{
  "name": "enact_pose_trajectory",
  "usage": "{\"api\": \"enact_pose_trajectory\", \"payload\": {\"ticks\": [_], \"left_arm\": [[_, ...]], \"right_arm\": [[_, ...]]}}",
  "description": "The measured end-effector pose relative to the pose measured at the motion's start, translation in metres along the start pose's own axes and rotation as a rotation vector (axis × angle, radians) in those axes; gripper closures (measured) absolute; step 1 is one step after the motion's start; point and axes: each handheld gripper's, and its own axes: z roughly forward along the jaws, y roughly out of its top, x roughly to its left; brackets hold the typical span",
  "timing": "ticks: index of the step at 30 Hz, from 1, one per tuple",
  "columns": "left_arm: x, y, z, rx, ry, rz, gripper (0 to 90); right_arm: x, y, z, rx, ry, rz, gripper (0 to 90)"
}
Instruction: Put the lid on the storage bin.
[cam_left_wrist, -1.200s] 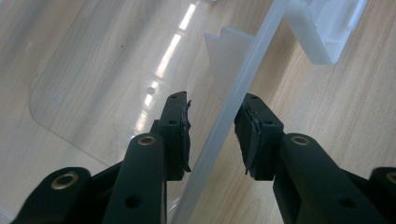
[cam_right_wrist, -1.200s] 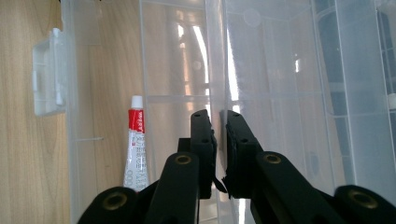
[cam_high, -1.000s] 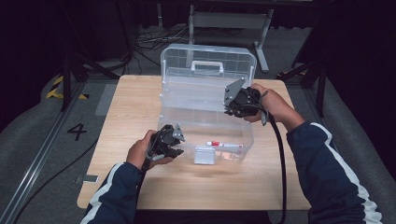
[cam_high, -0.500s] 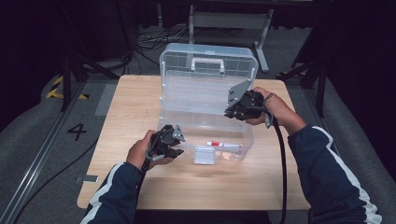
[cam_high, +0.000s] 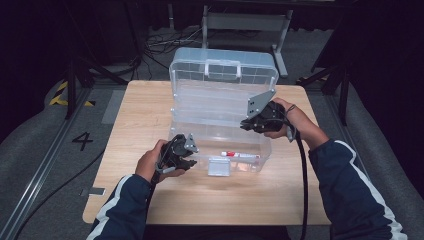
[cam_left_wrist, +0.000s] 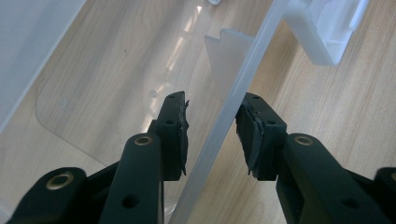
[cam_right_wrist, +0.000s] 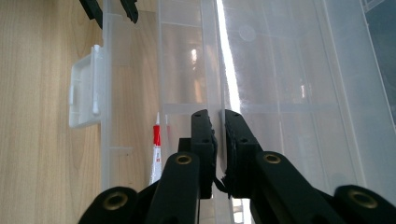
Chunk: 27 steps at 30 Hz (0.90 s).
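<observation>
A clear plastic toolbox (cam_high: 200, 135) lies on the wooden table with its lid (cam_high: 222, 67) tilted up at the back. My left gripper (cam_high: 192, 159) is at the box's front left corner. It is open (cam_left_wrist: 212, 135) and straddles the front wall (cam_left_wrist: 243, 79), one jaw inside and one outside, with gaps on both sides. My right gripper (cam_high: 246, 124) is at the box's right side, shut (cam_right_wrist: 218, 140) on a thin clear plastic wall (cam_right_wrist: 219, 60) of the box. A white and red tube (cam_high: 240, 155) (cam_right_wrist: 155, 149) lies on the box floor.
A white latch (cam_high: 219, 166) (cam_left_wrist: 327, 32) (cam_right_wrist: 84, 93) hangs at the middle of the box's front wall. Bare table (cam_high: 220, 200) lies in front of the box and to its left. Stands and cables stand on the dark floor behind the table.
My right gripper has drifted slightly down the picture, still shut on the clear wall. The left gripper has stayed where it was.
</observation>
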Motion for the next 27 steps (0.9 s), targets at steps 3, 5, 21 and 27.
{"api": "enact_pose_trajectory", "payload": {"ticks": [3,5,21,27], "left_arm": [[-0.001,0.0,0.0,-0.009,0.01,-0.004,62.6],[-0.002,0.0,-0.002,-0.02,0.019,-0.002,62.8],[-0.004,-0.003,-0.021,-0.09,0.04,-0.008,65.4],[-0.003,-0.009,-0.03,-0.146,0.028,-0.039,65.5]], "right_arm": [[0.001,-0.001,0.001,-0.009,-0.01,-0.005,84.4],[0.001,-0.002,0.0,-0.016,-0.01,0.012,84.2],[0.004,-0.018,0.0,-0.135,-0.039,0.071,82.4],[0.004,-0.029,0.001,-0.224,-0.035,0.139,82.1]]}}
